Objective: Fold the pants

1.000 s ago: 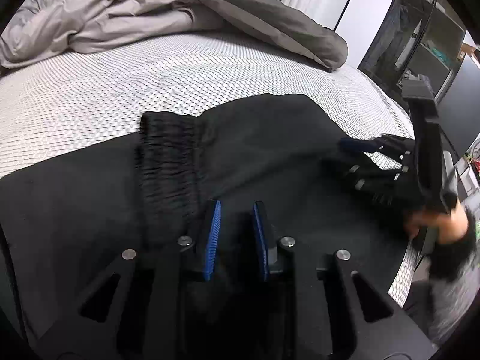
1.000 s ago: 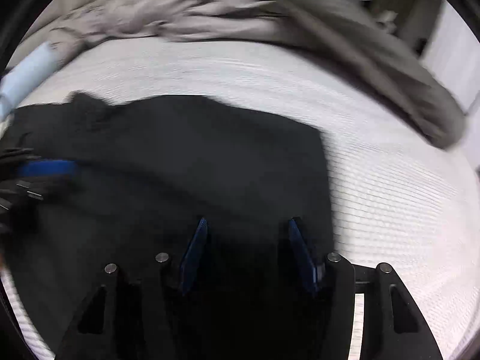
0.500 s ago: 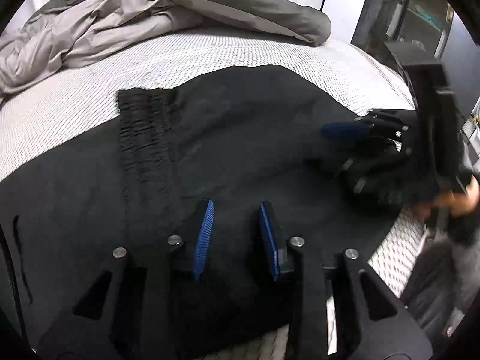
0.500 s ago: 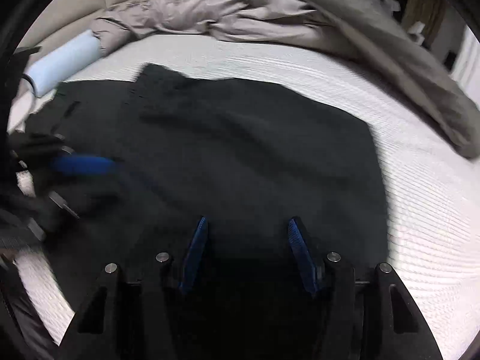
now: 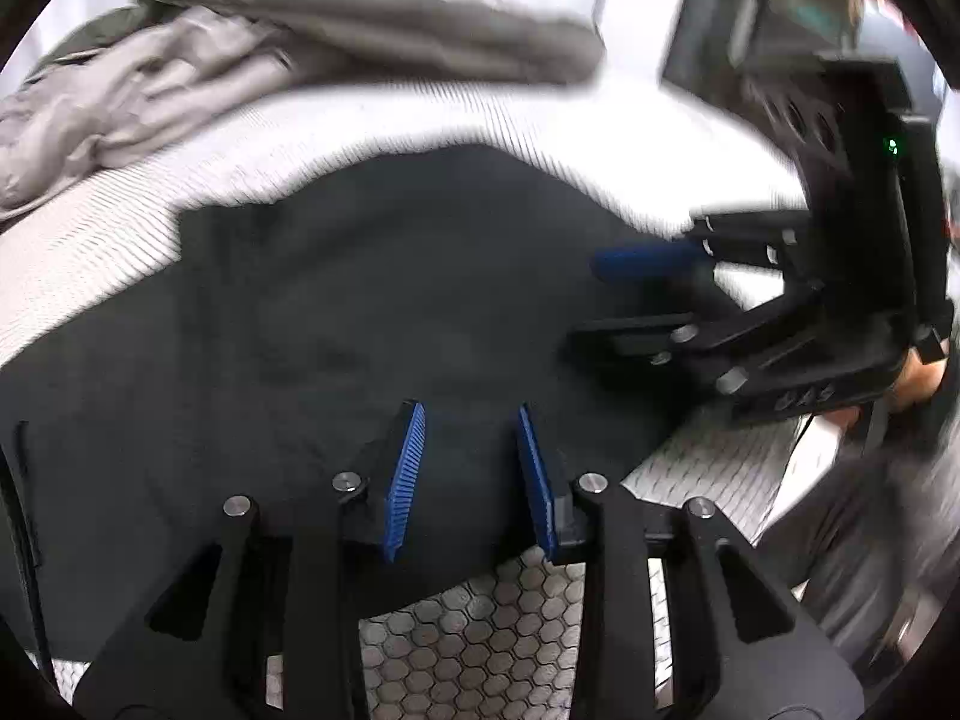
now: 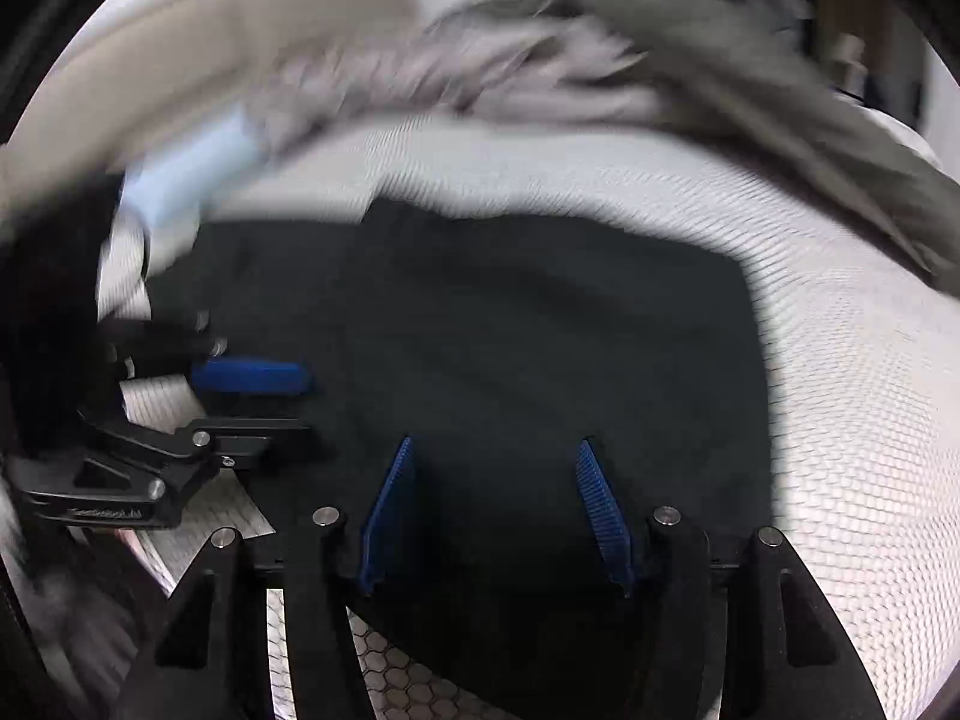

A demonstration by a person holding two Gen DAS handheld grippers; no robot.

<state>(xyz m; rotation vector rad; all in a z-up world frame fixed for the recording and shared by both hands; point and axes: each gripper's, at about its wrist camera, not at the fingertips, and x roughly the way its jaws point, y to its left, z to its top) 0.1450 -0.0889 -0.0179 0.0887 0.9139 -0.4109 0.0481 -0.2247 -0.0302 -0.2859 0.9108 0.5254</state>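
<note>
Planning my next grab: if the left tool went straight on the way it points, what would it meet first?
Probably the pants: the left tool points across the dark cloth with open jaws. The bed and blanket lie beyond; depth is unclear.

Both grippers drawn back toward near edge

Left gripper (image 5: 471,468) and right gripper (image 6: 495,510) now sit over the pants (image 5: 360,312) hem; honeycomb mattress (image 5: 468,630) newly visible beneath.
</note>
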